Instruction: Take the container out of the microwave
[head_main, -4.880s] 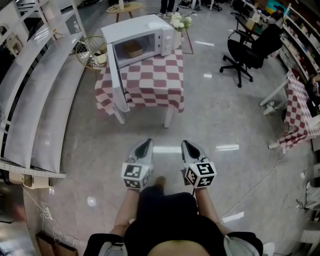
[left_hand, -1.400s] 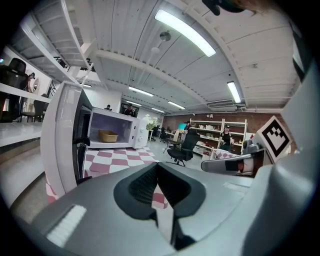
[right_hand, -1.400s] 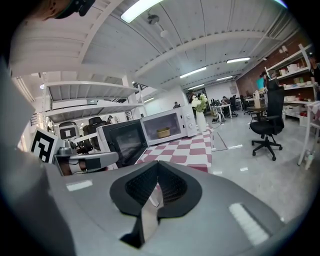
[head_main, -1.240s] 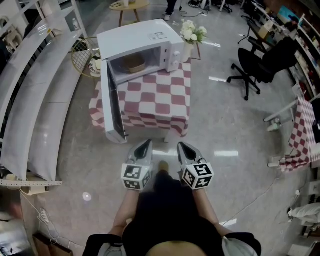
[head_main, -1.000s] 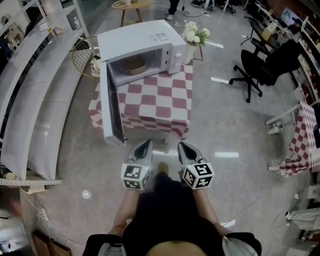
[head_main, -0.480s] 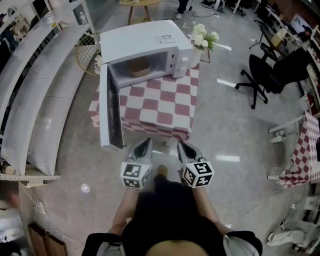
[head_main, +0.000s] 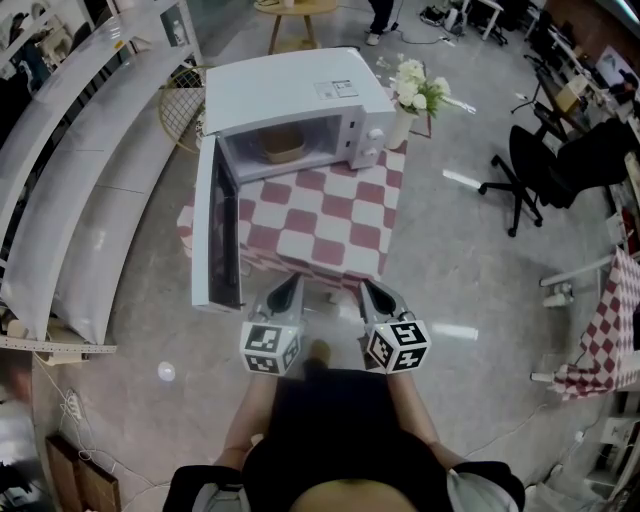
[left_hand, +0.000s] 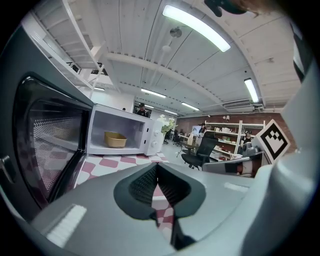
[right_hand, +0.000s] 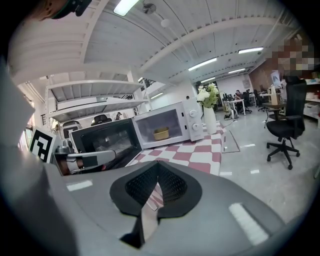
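Container, a tan shallow bowl, is not yet fetched: the left hand-held gripper and right hand-held gripper, jaws shut and empty, hang short of the red-and-white checked bench at twelve o'clock, where the white microwave, door open, holds it.

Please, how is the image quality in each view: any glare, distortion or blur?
Head view: sharp, edges bent by the wide lens, lamp glare on the floor. Left gripper view: strong fisheye, dark corners, bright ceiling lamp. Right gripper view: same fisheye; the microwave looks sharp.
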